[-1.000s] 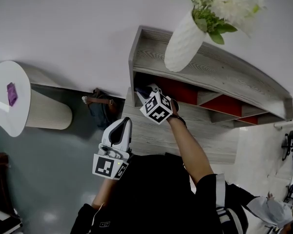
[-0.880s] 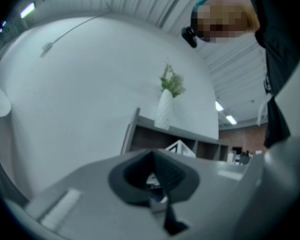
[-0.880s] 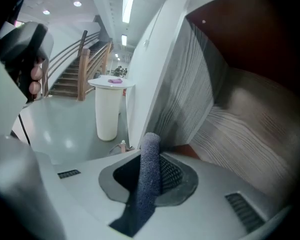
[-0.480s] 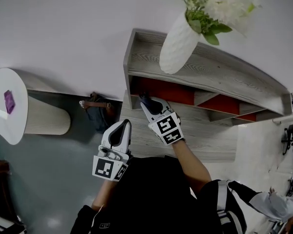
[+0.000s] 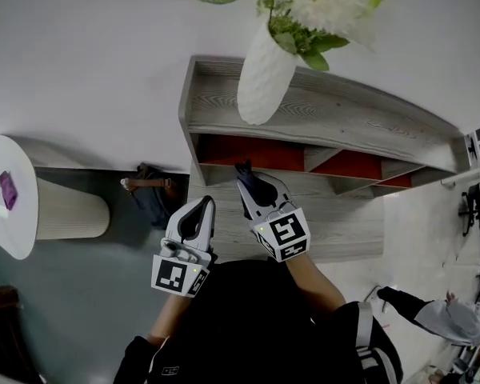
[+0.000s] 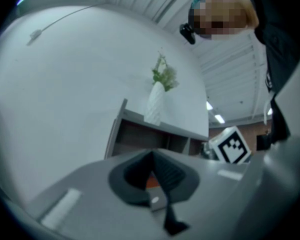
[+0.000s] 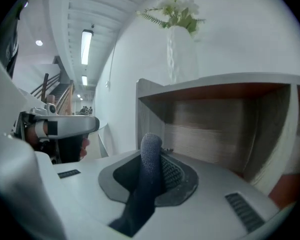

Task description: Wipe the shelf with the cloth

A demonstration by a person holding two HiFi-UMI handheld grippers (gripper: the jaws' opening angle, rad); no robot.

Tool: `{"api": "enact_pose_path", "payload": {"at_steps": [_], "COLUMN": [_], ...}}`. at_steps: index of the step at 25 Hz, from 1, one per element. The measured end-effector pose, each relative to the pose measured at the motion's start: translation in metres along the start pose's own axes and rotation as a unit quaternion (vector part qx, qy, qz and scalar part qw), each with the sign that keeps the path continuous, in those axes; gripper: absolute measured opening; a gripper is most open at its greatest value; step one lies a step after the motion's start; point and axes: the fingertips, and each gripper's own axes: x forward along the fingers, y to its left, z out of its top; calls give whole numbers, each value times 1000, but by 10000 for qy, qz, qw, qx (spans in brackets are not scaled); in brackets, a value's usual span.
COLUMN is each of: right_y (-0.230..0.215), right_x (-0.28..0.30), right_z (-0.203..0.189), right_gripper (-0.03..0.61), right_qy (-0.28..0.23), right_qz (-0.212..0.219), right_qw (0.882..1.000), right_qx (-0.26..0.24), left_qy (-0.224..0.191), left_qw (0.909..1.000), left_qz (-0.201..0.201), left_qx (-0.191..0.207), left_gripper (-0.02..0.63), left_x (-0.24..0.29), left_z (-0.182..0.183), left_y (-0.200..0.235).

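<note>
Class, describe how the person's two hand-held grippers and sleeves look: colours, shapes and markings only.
Both the left hand-held gripper and the right hand-held gripper have pale grey, tapering bodies with dark inner faces. Each carries a white cube printed with black square markers. The person's sleeves are black, the right one pale-striped.

Left tool point(image 5: 198, 208): white moulded shell, black jaw pads. Left marker cube point(image 5: 176, 274): black-and-white squares. Right tool point(image 5: 250, 184): same build. Right marker cube point(image 5: 282, 234): same pattern. Person wears a black top point(image 5: 248, 318). Right sleeve point(image 5: 360, 326) has pale stripes. Left sleeve point(image 5: 170, 366) has small white print.
</note>
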Motion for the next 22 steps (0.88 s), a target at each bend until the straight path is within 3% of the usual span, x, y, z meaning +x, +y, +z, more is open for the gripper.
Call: {"api": "enact_pose_path", "payload": {"at_steps": [12,22], "right_y": [-30,-39], "right_x": [-63,-68], "right_z": [7,-6], "right_gripper": [54,54], "right_qy": [-691,-689], "right_qz": [-1119,-1351], "right_qw": [9893,9858], "right_qx": [631,722], "left_qy": [165,261], "left_qw": [9992,9987], "left_qz": [-348,-429], "left_qx": [76,-45], "left_gripper": [5,5], "left_x": [28,36], "left_z": [-11,-24], "left_y": [-24,-28]}}
